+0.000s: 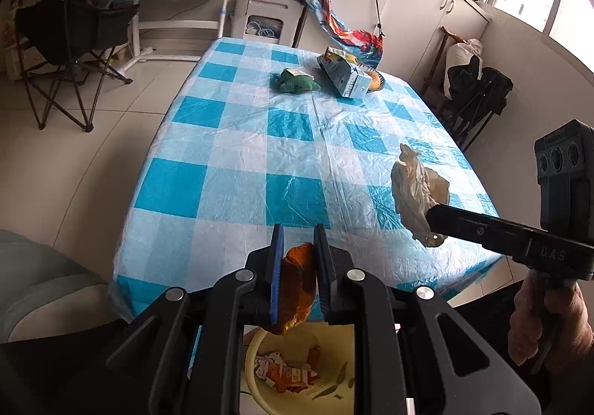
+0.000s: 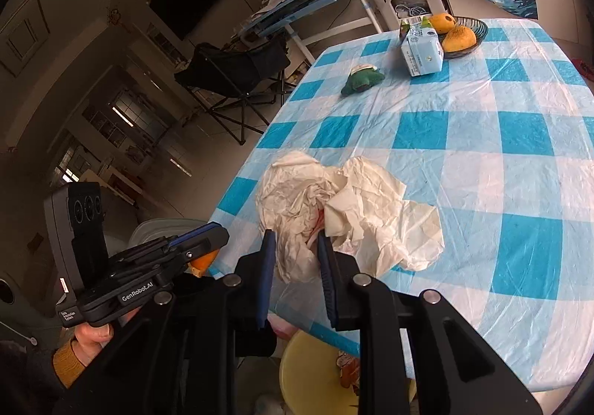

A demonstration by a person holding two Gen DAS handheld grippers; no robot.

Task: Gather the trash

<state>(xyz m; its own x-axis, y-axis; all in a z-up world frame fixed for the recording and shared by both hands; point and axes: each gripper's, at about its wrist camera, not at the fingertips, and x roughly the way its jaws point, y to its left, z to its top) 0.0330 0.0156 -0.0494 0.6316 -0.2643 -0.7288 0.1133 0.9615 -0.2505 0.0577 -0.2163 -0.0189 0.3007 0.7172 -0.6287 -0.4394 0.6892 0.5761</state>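
Checkered tablecloth [image 1: 237, 140] edge: your left gripper [image 1: 297, 266] pinches orange peel [image 1: 297, 285], right gripper [image 2: 295, 259] clamps crumpled tissue [image 2: 334, 207]; releasing early could miss the yellow bin [image 2: 308, 370].

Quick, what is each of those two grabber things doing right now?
Left gripper: shut on an orange peel.
Right gripper: shut on crumpled tissue paper.

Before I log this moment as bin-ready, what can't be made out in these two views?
- Yellow bin: left wrist view, mostly behind the left gripper; right wrist view, cut by the right gripper.
- Orange peel: lower end hidden by fingers.
- Milk carton: print too small.
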